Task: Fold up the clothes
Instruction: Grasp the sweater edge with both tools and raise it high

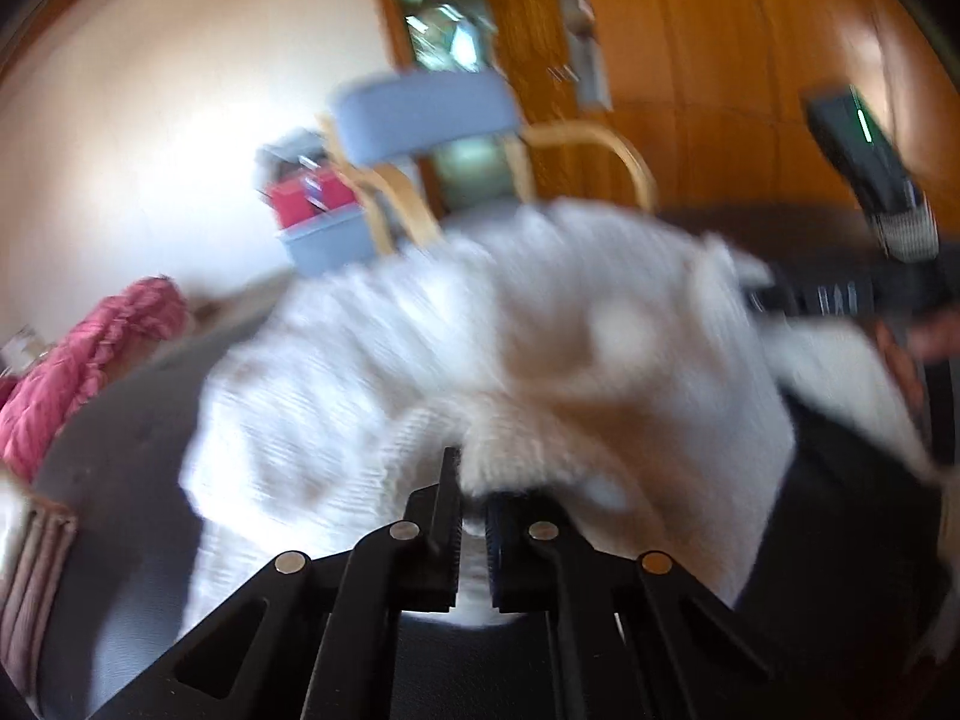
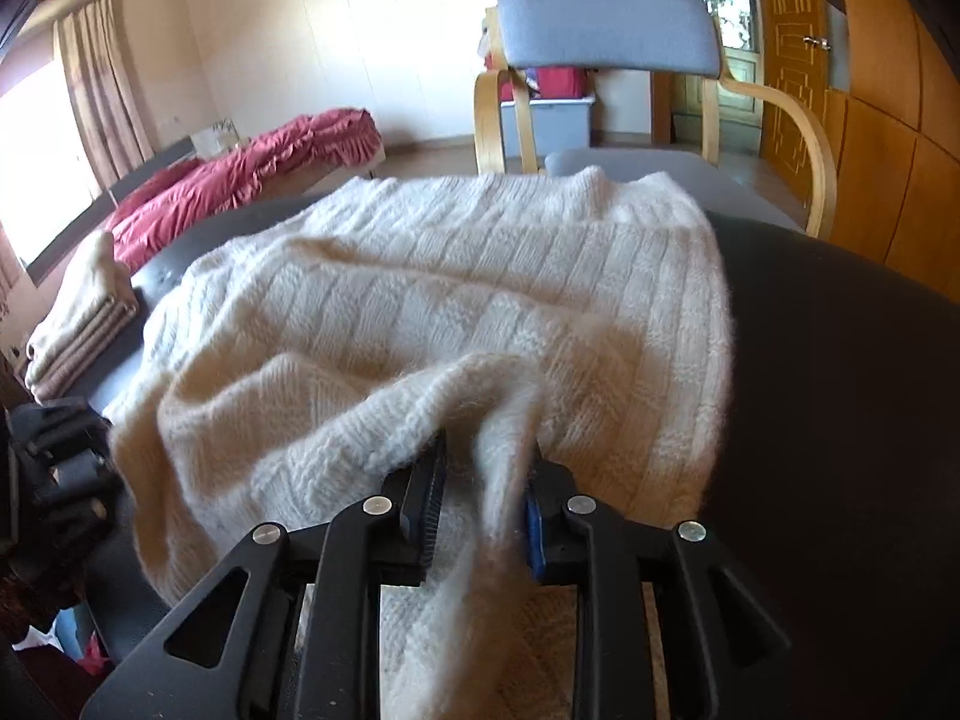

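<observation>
A stack of folded beige cloths (image 2: 78,324) is seen at nine o'clock in the right wrist view, at the edge of the dark table (image 2: 840,360). A red ruffled bedspread (image 2: 240,180) is spread behind it at ten o'clock. The cream knitted sweater (image 2: 432,300) is laid rumpled across the middle of the table, its far hem reaching toward the grey chair (image 2: 606,24) at twelve o'clock. A raised fold of the sweater's near edge is pinched between the nearly closed jaws of the right gripper (image 2: 486,492) at six o'clock.

In the blurred left wrist view, the sweater (image 1: 480,348) is spread at the centre, and a tuft of its near edge is clamped by the left gripper (image 1: 474,498) at six o'clock, jaws all but closed. The right gripper (image 1: 780,300) is visible at three o'clock, touching the sweater's edge
</observation>
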Demonstrator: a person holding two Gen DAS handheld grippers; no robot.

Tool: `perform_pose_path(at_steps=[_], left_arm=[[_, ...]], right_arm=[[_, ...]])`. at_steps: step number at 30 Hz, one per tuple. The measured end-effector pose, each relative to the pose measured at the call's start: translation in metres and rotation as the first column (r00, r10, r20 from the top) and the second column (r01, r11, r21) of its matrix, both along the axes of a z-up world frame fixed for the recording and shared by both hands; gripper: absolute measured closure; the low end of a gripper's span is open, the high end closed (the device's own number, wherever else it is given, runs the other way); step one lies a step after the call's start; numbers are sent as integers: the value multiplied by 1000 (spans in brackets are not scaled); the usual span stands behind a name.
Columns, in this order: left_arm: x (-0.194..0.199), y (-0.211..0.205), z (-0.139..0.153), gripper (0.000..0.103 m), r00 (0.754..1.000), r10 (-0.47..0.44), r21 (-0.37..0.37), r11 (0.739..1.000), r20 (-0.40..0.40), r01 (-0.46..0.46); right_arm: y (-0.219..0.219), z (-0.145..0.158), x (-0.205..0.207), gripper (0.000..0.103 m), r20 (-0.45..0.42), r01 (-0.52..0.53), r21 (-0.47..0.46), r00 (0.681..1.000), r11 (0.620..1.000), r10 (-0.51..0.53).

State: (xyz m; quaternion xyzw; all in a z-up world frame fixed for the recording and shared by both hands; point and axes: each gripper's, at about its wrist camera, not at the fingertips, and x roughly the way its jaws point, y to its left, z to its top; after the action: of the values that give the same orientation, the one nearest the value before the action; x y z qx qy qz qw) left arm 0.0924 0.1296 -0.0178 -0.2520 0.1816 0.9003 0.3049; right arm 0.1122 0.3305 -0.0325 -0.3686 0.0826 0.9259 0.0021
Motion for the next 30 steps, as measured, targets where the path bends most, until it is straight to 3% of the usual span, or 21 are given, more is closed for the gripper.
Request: perform_pose_path(at_steps=[4, 7, 9, 15, 22, 25, 28, 30], left_arm=[[-4, -27, 37, 99, 983, 125, 144, 984, -136, -105], [-6, -45, 62, 99, 952, 203, 245, 959, -230, -145], [-7, -56, 79, 99, 927, 260, 323, 932, -271, -167], [-11, -82, 129, 99, 879, 362, 539, 829, -311, -151], [12, -122, 185, 99, 828, 440, 722, 689, -349, -61], [27, -130, 208, 99, 806, 444, 747, 665, -391, -4], [41, -136, 233, 99, 800, 423, 764, 642, -426, 68], [54, -139, 248, 99, 786, 415, 763, 637, -458, 108]], right_arm=[[-1, 14, 8, 95, -74, 42, 59, 997, 997, -38], [-5, 38, 22, 95, -201, 110, 107, 976, 988, -87], [-9, 60, 33, 95, -307, 159, 136, 945, 978, -111], [-28, 140, 69, 95, -622, 294, 188, 774, 937, -119], [-41, 210, 100, 95, -796, 329, 151, 600, 932, -82], [-49, 235, 112, 95, -844, 311, 129, 533, 942, -60], [-60, 256, 121, 95, -880, 252, 94, 473, 963, -38], [-66, 270, 130, 95, -902, 205, 71, 432, 976, -25]])
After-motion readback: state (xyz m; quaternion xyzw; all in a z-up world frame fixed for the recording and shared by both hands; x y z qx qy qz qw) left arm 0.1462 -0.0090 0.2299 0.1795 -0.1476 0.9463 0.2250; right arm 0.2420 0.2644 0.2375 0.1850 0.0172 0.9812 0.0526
